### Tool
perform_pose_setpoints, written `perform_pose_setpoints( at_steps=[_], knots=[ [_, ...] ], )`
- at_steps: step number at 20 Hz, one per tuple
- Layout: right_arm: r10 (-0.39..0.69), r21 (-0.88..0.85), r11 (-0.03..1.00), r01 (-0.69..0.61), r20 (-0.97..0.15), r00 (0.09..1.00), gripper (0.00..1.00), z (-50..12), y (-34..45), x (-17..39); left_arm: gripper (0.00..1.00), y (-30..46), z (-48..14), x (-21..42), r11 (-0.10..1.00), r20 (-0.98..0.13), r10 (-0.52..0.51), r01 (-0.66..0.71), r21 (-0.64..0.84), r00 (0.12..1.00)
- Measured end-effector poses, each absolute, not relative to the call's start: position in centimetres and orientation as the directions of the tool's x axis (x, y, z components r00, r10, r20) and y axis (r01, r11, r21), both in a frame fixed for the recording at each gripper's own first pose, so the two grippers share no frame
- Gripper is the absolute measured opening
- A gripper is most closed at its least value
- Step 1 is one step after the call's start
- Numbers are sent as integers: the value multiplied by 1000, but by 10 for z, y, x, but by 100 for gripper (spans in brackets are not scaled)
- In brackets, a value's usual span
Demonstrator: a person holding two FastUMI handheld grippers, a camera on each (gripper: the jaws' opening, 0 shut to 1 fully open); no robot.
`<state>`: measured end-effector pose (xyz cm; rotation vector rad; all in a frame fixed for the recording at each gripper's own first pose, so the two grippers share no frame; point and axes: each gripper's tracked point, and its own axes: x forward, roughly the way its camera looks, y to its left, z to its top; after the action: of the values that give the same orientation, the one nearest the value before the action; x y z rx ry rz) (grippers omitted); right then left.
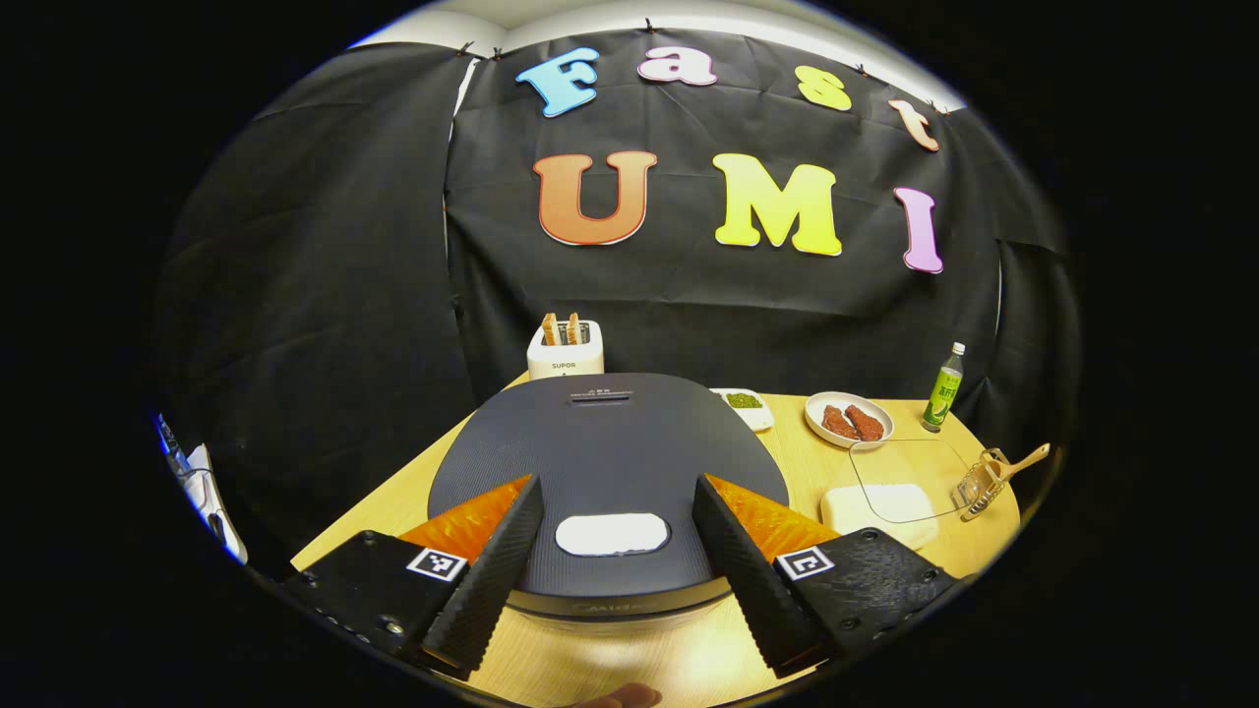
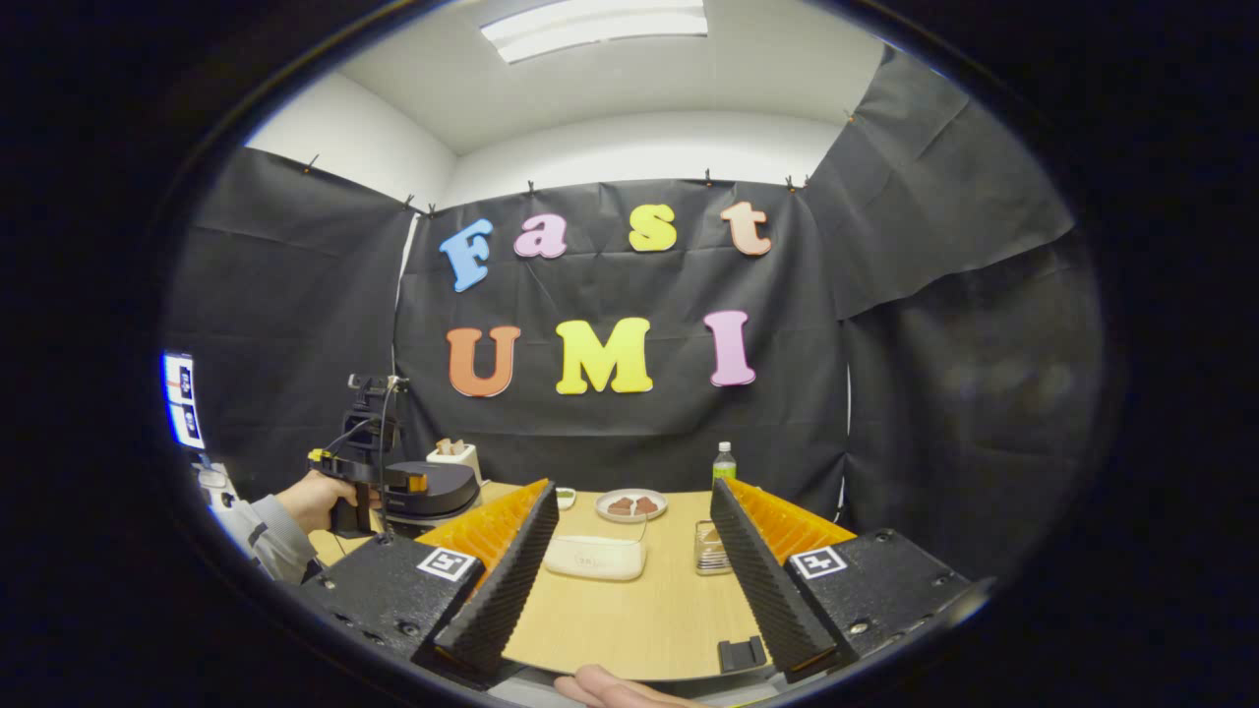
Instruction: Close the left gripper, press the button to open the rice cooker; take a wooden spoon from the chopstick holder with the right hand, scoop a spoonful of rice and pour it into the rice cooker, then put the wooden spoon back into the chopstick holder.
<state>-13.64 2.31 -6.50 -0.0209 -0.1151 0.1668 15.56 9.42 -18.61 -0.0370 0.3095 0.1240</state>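
In the left gripper view, the left gripper (image 1: 615, 560) is held with its jaws spread wide and nothing between them, poised over the near edge of the dark grey, round-cornered rice cooker (image 1: 610, 462), whose lid is down. The white oval button (image 1: 612, 534) on that lid is seen between the two fingers, untouched. Behind the cooker stands a white toaster (image 1: 565, 351) with two slices in it. To the right, on the light wooden table (image 1: 797, 462), are set a small white dish of green beans (image 1: 745, 404), a white plate with two reddish-brown pieces (image 1: 848, 419), a green plastic bottle (image 1: 943, 389), and a white rectangular container of rice under a clear lid (image 1: 880, 506). At the far right a wire chopstick holder (image 1: 981, 484) carries the wooden spoon (image 1: 1021, 460), leaning outward.

In the right gripper view, the right gripper (image 2: 629, 565) is likewise released and empty, low over the near table edge, well apart from the holder (image 2: 710, 549). At the left, a hand (image 2: 315, 501) is seen gripping the other tool beside the cooker (image 2: 433, 489)
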Motion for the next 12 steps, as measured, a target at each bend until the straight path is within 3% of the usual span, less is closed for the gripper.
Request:
perform_pose_setpoints(
  at_steps=[11,12],
  knots=[
    [184,-36,983,-181,96,978,100,-74,33,-140,100,94,-192,136,981,-142,187,-193,-27,972],
    [183,-34,983,-181,92,979,100,-75,32,-138,100,93,-202,136,980,-179,185,-194,-38,966]
  ],
)
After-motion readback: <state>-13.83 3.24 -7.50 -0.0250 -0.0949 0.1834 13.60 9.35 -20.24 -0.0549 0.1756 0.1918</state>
